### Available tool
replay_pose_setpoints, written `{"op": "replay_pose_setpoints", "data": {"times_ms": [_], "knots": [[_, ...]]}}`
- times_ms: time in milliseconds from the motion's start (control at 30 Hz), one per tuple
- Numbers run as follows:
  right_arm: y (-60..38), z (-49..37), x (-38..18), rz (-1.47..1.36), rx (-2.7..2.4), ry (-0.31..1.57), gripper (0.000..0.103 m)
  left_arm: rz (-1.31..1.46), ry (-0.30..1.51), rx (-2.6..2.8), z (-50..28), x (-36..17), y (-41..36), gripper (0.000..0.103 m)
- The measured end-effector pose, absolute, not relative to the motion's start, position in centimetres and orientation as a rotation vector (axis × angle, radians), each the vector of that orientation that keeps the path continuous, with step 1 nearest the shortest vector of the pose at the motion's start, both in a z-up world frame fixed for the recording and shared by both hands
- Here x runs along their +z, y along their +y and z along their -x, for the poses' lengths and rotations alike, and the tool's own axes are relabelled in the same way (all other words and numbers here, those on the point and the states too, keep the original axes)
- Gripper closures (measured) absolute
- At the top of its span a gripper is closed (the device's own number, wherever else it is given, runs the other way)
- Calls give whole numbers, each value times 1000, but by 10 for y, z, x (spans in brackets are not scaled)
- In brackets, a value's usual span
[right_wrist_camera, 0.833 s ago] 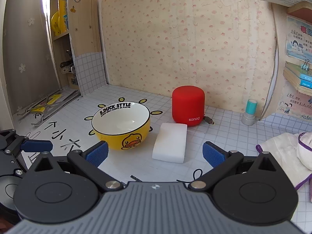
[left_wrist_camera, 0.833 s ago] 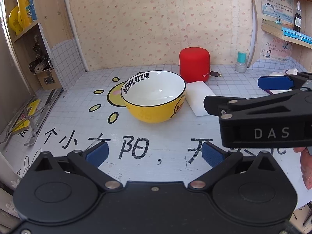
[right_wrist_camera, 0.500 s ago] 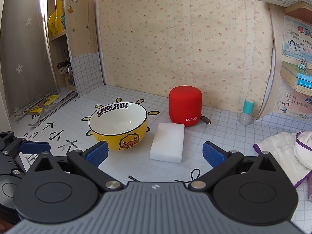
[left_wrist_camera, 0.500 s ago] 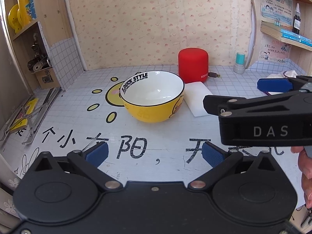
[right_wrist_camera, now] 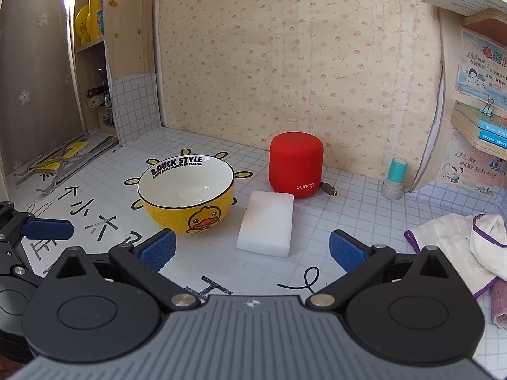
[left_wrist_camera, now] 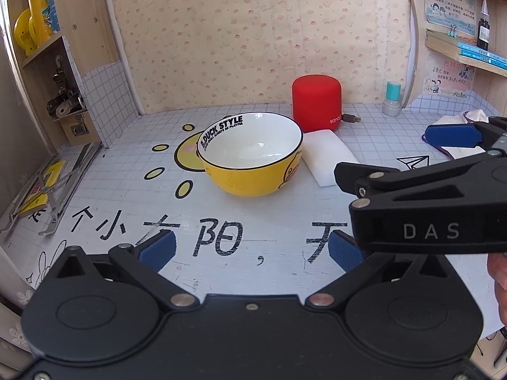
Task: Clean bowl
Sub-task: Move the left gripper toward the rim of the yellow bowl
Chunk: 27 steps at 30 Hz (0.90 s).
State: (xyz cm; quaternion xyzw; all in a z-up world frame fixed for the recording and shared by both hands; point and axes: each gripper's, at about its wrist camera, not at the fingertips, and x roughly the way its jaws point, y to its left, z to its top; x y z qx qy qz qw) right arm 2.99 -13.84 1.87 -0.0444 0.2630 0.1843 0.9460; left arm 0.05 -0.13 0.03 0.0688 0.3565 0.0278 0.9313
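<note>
Yellow ceramic bowl (right_wrist_camera: pixel 187 198) with a cartoon duck on the side sat upright on the counter (right_wrist_camera: pixel 348 218), and the black lettering inside its white rim read "B.DUCK STYLE" with a smaller line under it that I couldn't quite make out. Nothing was visible inside the bowl. Just to its right lay a plain white sponge block (right_wrist_camera: pixel 266 223), close to the bowl but not touching as far as I could tell, and right behind the sponge stood a red cylinder speaker (right_wrist_camera: pixel 296 167) marked "sanag" with a cable plug sticking out beside it. The counter was covered in grid-pattern sheet with a yellow sun drawing under the bowl and big black Chinese characters printed across the front. A small stamp with a teal cap (right_wrist_camera: pixel 394 179) stood near the right wall, and a white cloth with purple trim (right_wrist_camera: pixel 459 243) was bunched at the far right. The left hand-held gripper (left_wrist_camera: pixel 250 250) had its blue pads spread wide apart with nothing between them, hanging over the counter short of the bowl. The right hand-held gripper (right_wrist_camera: pixel 252 248) was the same, pads wide apart and empty, and its side showed "DAS" in the left wrist view.
</note>
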Motion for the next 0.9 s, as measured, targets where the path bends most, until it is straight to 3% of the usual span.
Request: {"op": "replay_pose_setpoints", "data": {"times_ms": [333,900], "knots": [[-143,-20,20,70,338,406,0,-103,752,45,-1,-2,0,0],[-131,-23,16,124,354,452,0,-105,725,65,-9,-2,5,0]]}}
